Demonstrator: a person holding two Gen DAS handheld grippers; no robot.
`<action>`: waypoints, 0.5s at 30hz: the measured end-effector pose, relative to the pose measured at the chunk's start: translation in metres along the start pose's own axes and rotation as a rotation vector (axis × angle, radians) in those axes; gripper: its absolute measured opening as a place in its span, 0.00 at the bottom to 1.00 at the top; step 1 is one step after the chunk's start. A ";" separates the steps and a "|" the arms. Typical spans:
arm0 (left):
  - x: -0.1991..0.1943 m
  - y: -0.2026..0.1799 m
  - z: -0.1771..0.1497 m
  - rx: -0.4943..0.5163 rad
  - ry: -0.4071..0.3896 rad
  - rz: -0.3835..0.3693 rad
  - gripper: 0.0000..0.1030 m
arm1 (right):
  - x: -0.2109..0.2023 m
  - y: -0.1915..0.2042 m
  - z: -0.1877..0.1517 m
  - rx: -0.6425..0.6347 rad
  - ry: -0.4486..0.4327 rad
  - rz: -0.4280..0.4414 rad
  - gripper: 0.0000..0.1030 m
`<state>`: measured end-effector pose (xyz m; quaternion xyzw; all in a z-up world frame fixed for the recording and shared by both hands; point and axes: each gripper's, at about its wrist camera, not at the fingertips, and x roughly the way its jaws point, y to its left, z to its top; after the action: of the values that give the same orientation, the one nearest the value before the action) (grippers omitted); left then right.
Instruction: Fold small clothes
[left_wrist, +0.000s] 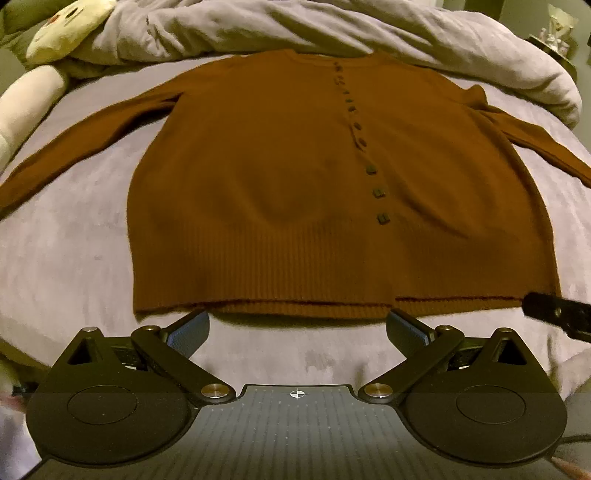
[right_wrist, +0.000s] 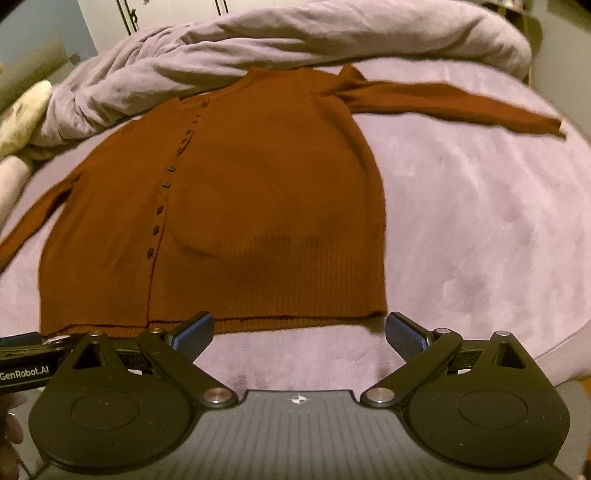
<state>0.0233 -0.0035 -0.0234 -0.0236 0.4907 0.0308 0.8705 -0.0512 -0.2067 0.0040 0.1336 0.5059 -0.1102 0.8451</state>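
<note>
A bed (left_wrist: 74, 258), covered by a lilac sheet, fills both views. A bunched lilac duvet (left_wrist: 332, 29) is heaped along its far edge, from 10 to 2 o'clock. A rust-brown knitted cardigan (left_wrist: 314, 177) is laid flat and buttoned on the sheet, collar toward 12 o'clock, hem toward 6 o'clock, both sleeves spread outward. In the left wrist view the left sleeve (left_wrist: 74, 147) is extended toward 9 o'clock and the right sleeve (left_wrist: 535, 147) toward 3 o'clock. A row of dark buttons (left_wrist: 380, 192) runs from collar toward hem. A cream soft toy (left_wrist: 62, 29) is seen at 10 o'clock, beside the duvet.

The left claw (left_wrist: 297, 328) is held with its fingers wide apart and nothing between them; the ribbed hem (left_wrist: 295, 295) lies just beyond the fingertips at 12 o'clock, the left tip at the hem's edge. Contact cannot be confirmed. Part of the other tool is seen at 3 o'clock by the hem's right corner.

In the right wrist view the right claw (right_wrist: 299, 330) is likewise spread and empty, facing the hem's right corner (right_wrist: 373, 314); its left tip overlaps the hem edge and its right tip lies over bare sheet.

Bare sheet is left open on both sides of the body, widest from 1 to 4 o'clock in the right wrist view beneath the outstretched sleeve. A strip of sheet separates hem from the bed's near edge.
</note>
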 end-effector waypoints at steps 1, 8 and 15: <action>0.002 0.000 0.002 0.006 -0.003 0.006 1.00 | 0.004 -0.008 -0.001 0.032 0.014 0.029 0.96; 0.021 -0.008 0.023 0.022 -0.015 0.047 1.00 | 0.032 -0.081 -0.022 0.407 0.034 0.265 0.96; 0.051 -0.016 0.043 0.000 -0.021 0.067 1.00 | 0.038 -0.085 -0.030 0.318 0.019 0.342 0.96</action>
<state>0.0873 -0.0146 -0.0442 -0.0067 0.4822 0.0600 0.8740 -0.0858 -0.2785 -0.0531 0.3500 0.4600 -0.0425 0.8149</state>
